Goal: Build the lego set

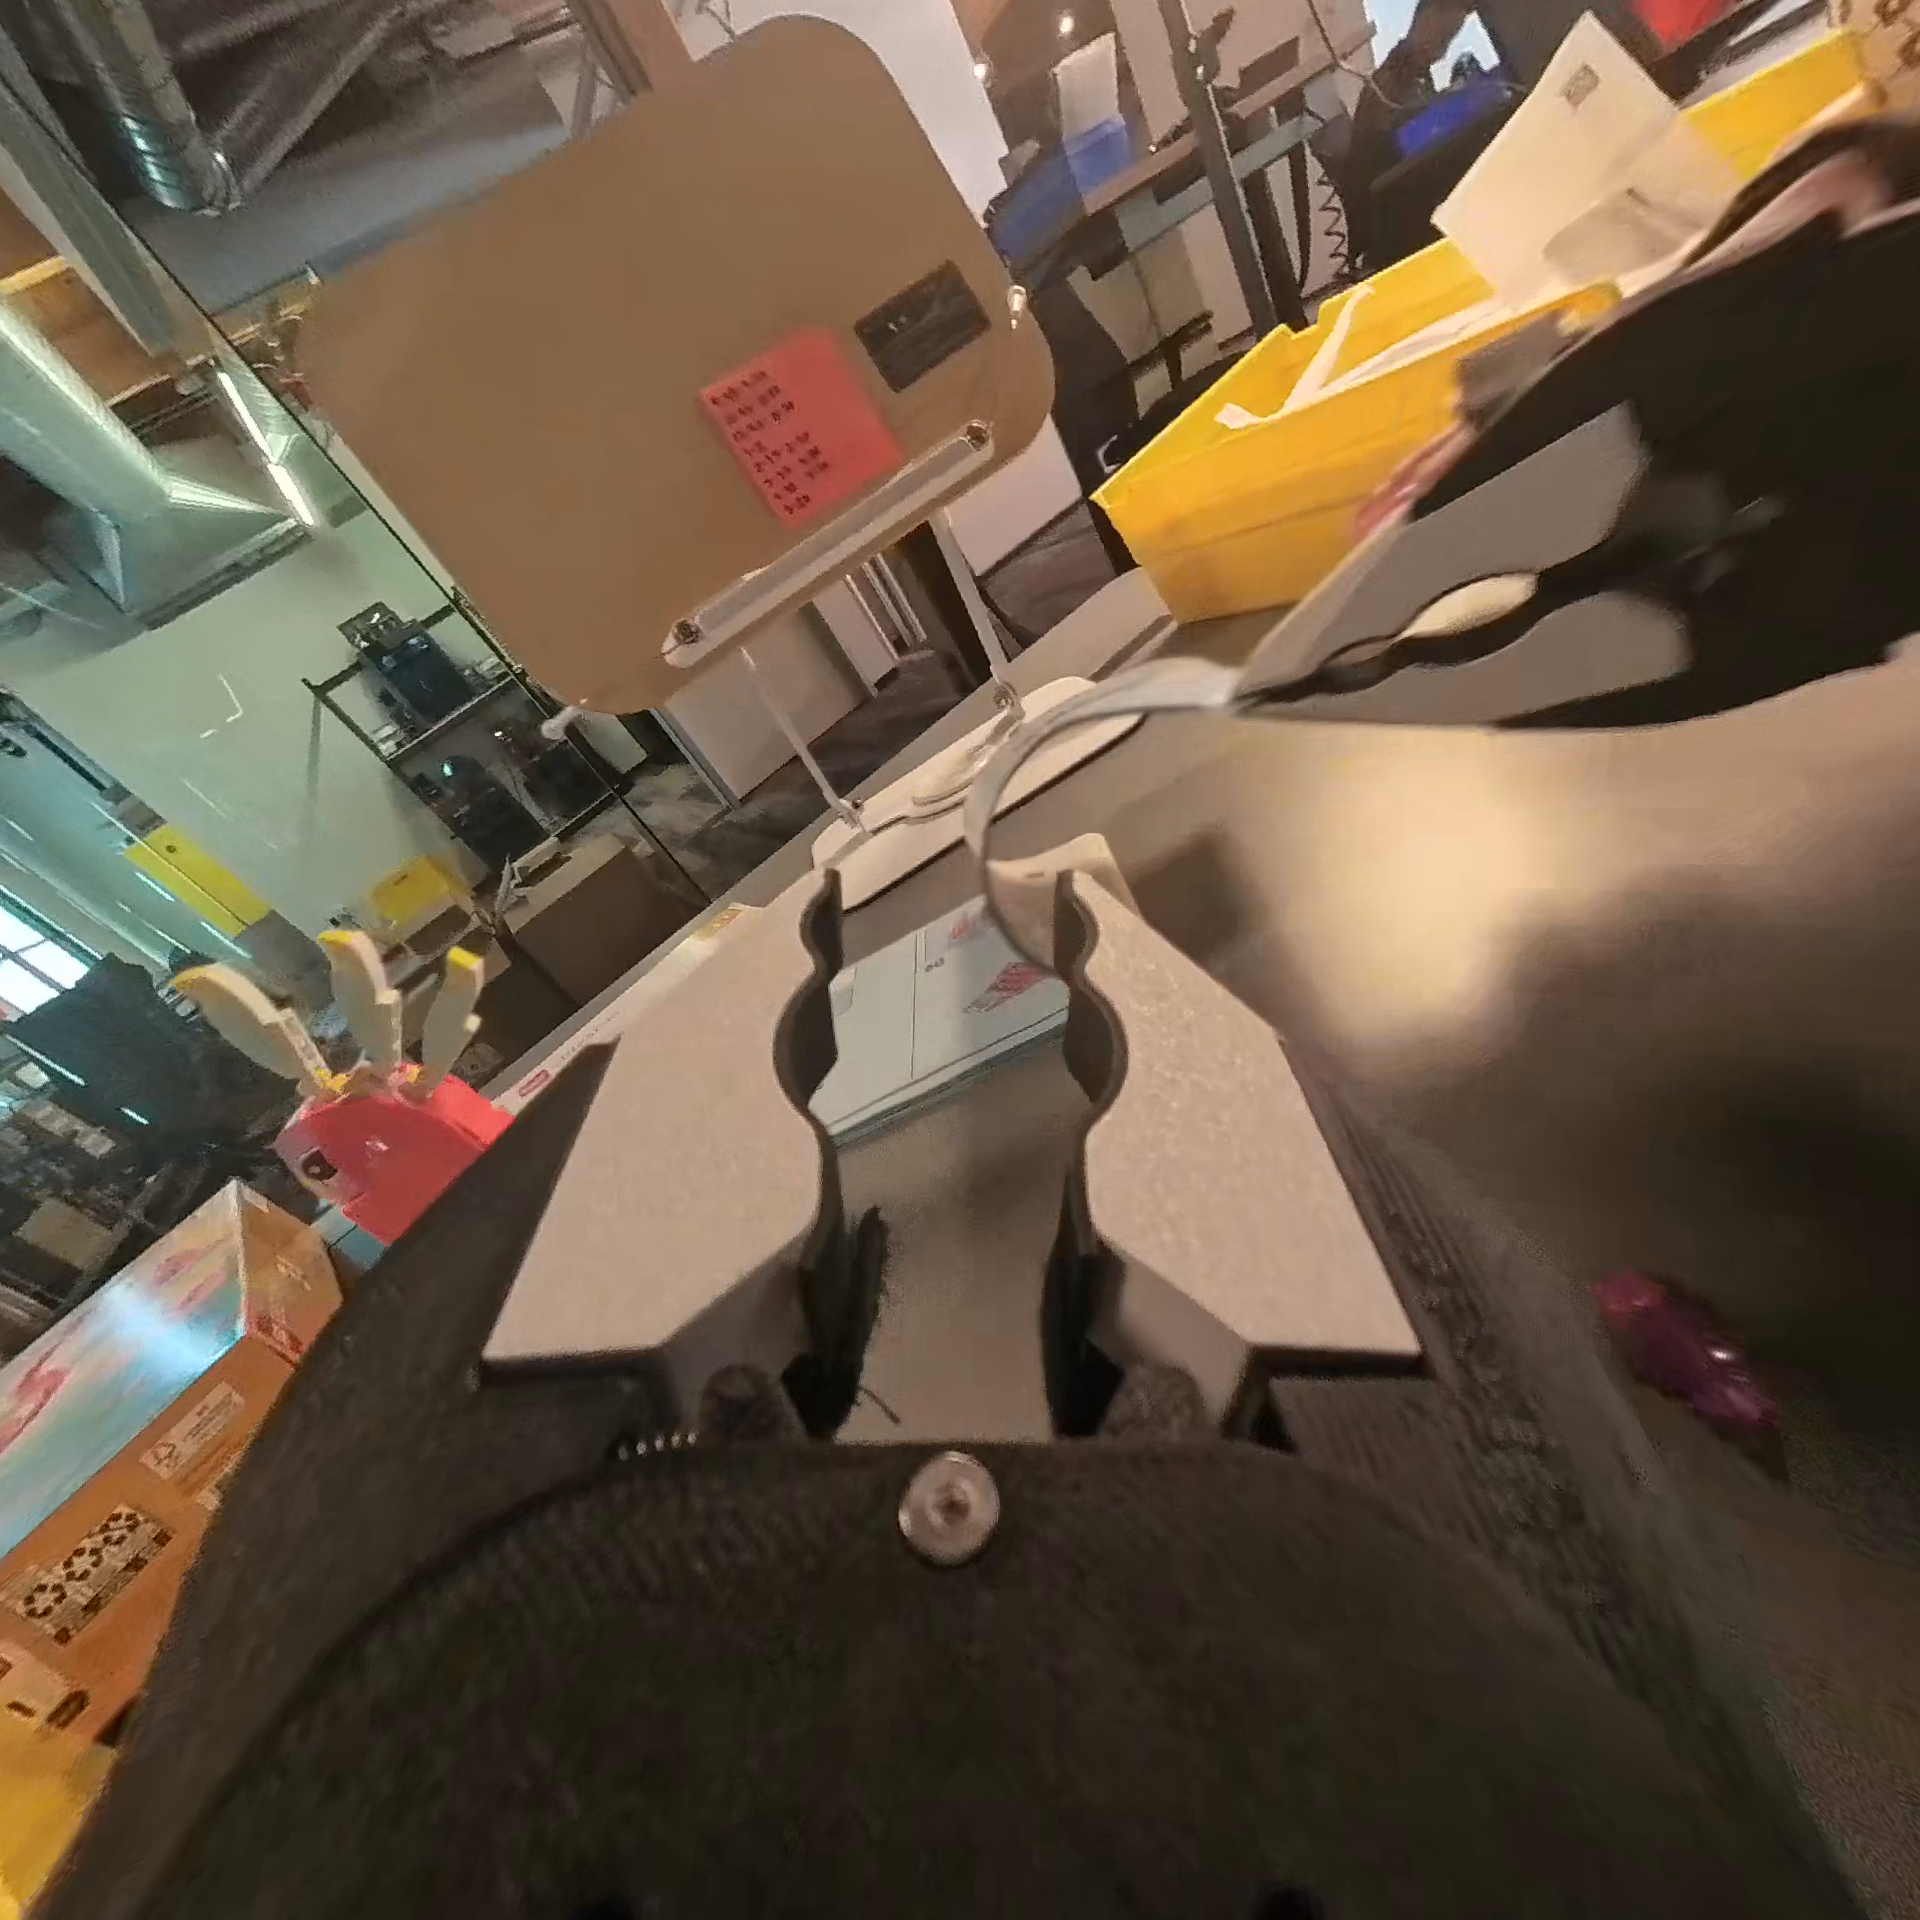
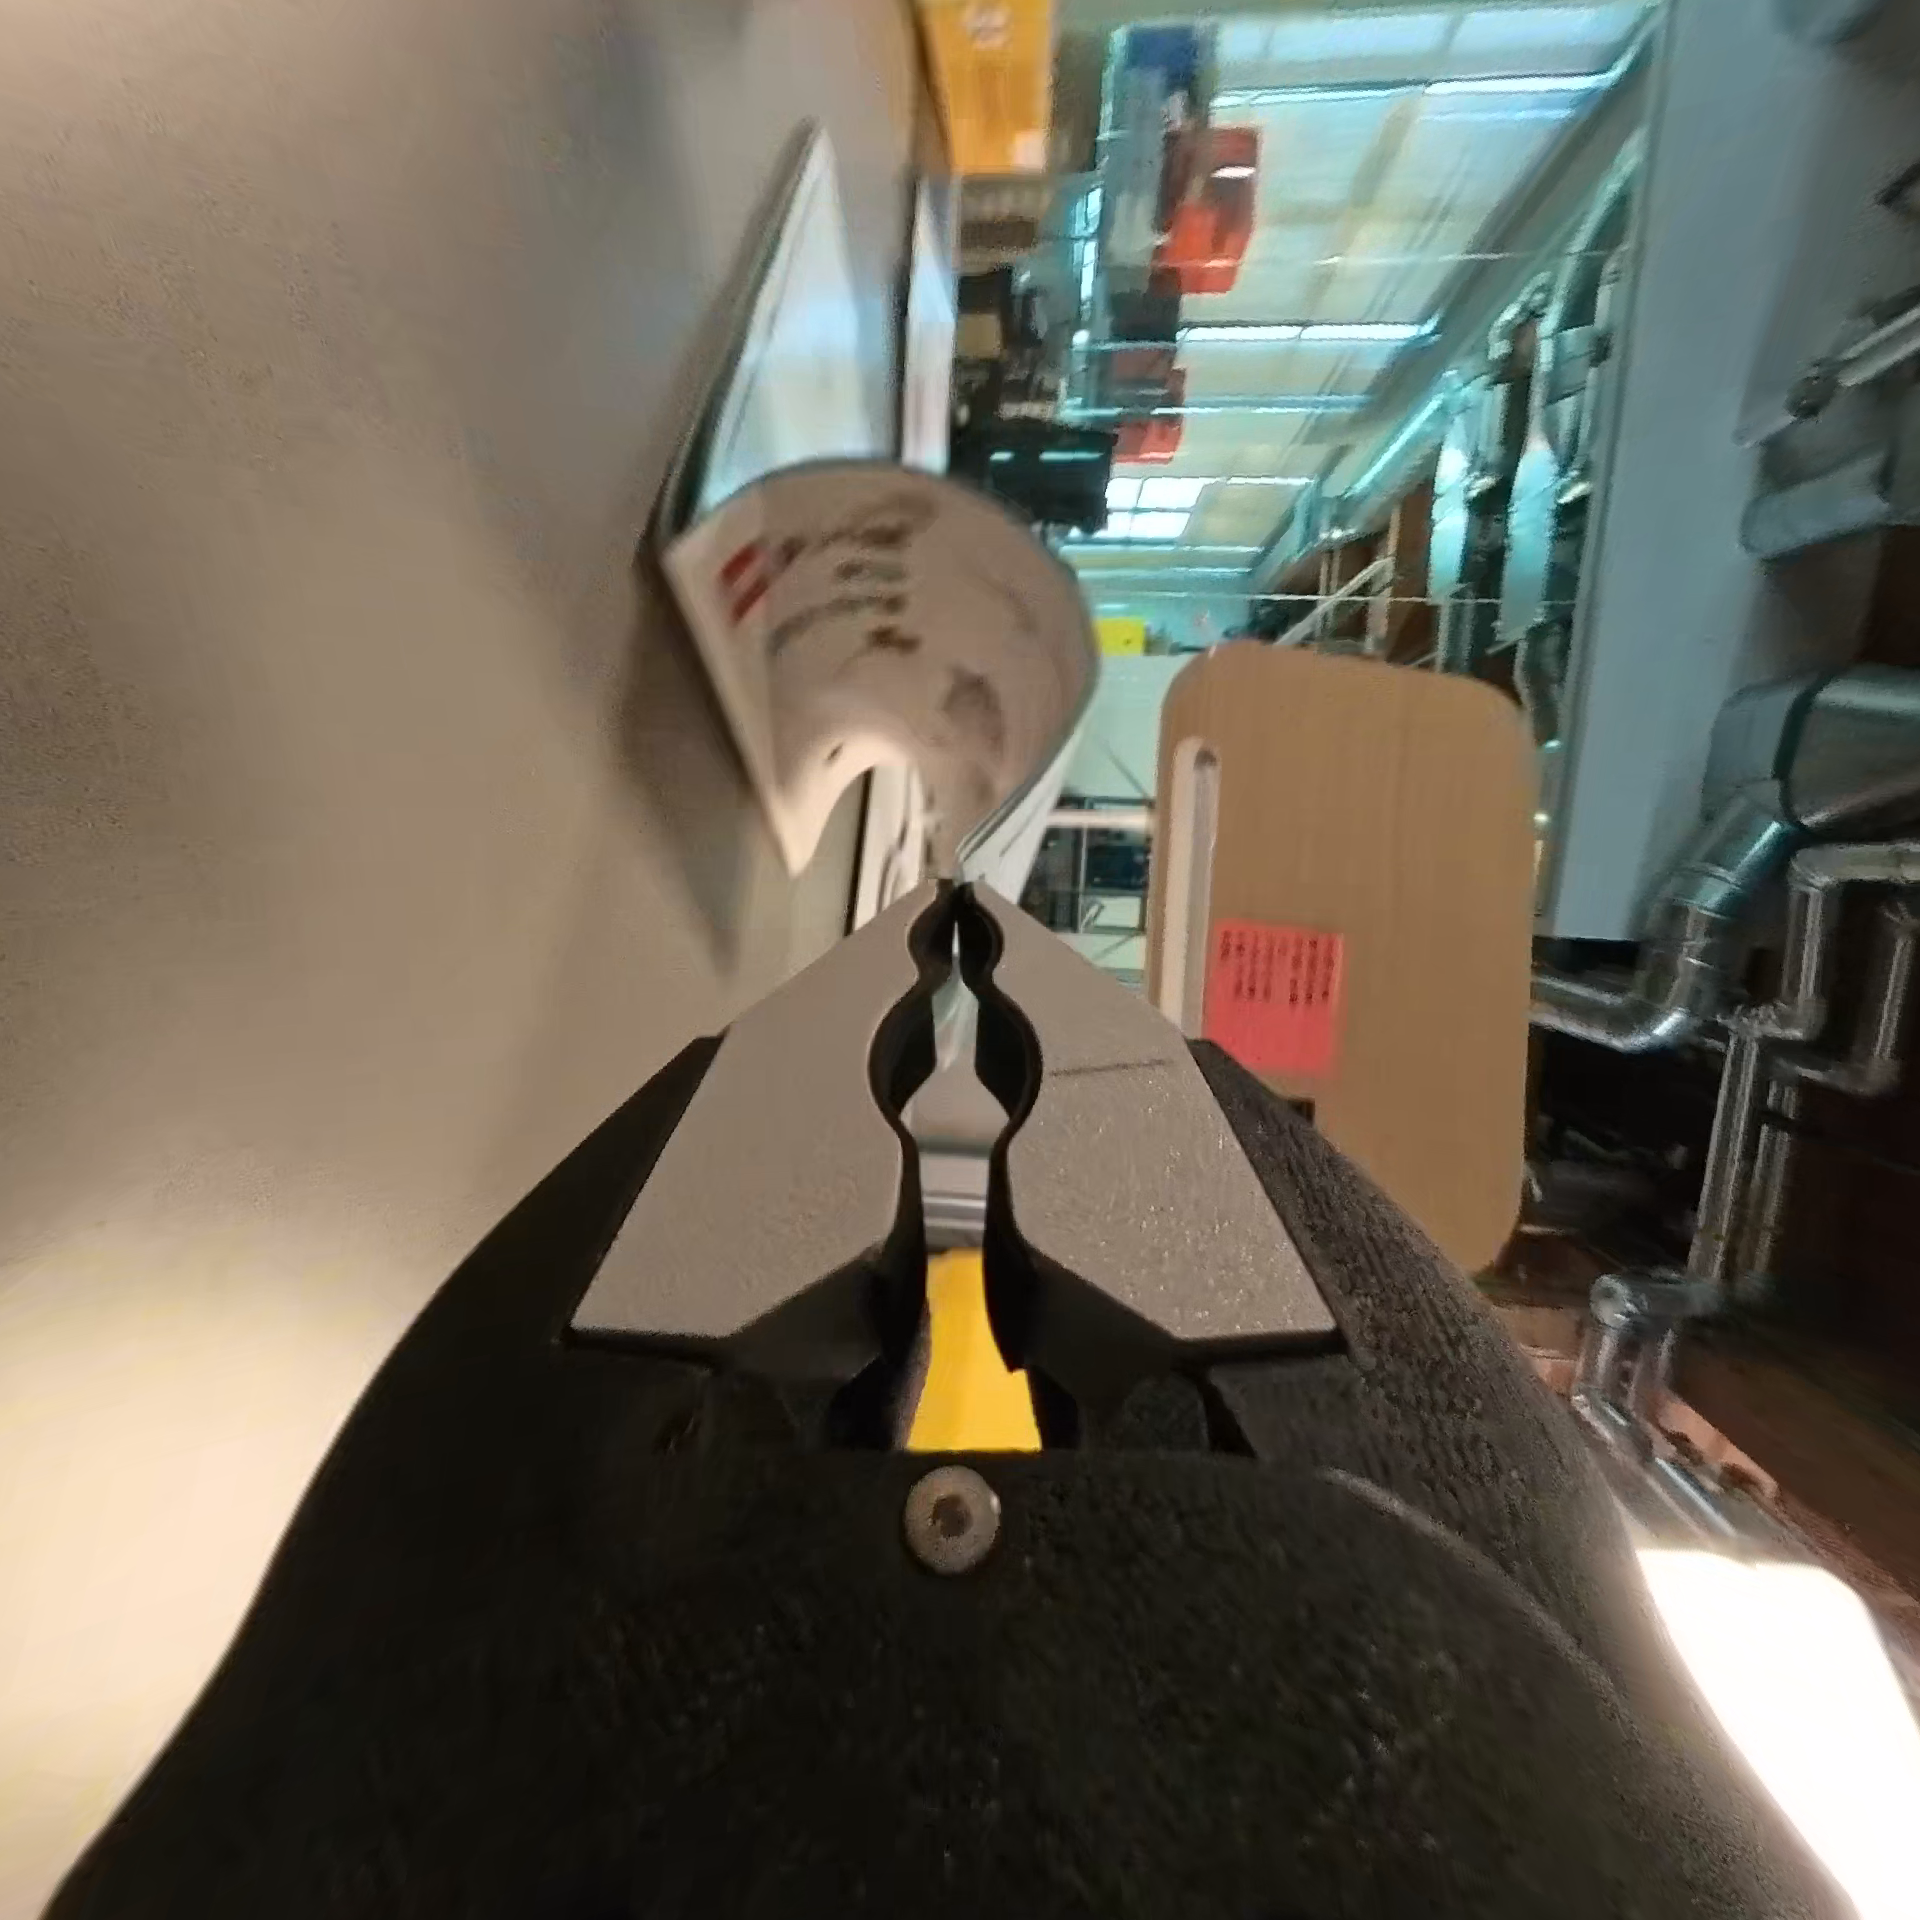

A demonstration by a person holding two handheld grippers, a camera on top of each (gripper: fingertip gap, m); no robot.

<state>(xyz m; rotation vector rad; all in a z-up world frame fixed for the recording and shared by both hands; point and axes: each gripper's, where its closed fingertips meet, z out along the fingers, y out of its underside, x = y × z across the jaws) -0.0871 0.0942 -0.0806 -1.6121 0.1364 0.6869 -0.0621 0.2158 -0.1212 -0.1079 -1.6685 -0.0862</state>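
A thin booklet [image 1: 935, 1008] lies flat on the grey table, seen between the fingers of my left gripper [image 1: 945, 914]. That gripper is open and holds nothing. One page [image 1: 1039, 748] is lifted off the booklet in a curl that runs past my left gripper's right fingertip [image 1: 1075, 925]. My right gripper [image 1: 1247, 691] comes in from the upper right, shut on the far edge of that page. In the right wrist view the right gripper [image 2: 951, 888] has its tips pinched on the thin page edge, and the printed page [image 2: 935, 644] bows away from them.
A tan board on a white stand [image 1: 644, 364] with a red sticker stands behind the booklet; it also shows in the right wrist view [image 2: 1351, 883]. Yellow bins [image 1: 1278, 478] sit at the back right. A red toy [image 1: 384, 1122] and a cardboard box [image 1: 156, 1455] stand at the left. Tip to tip, the grippers are about 15 cm apart.
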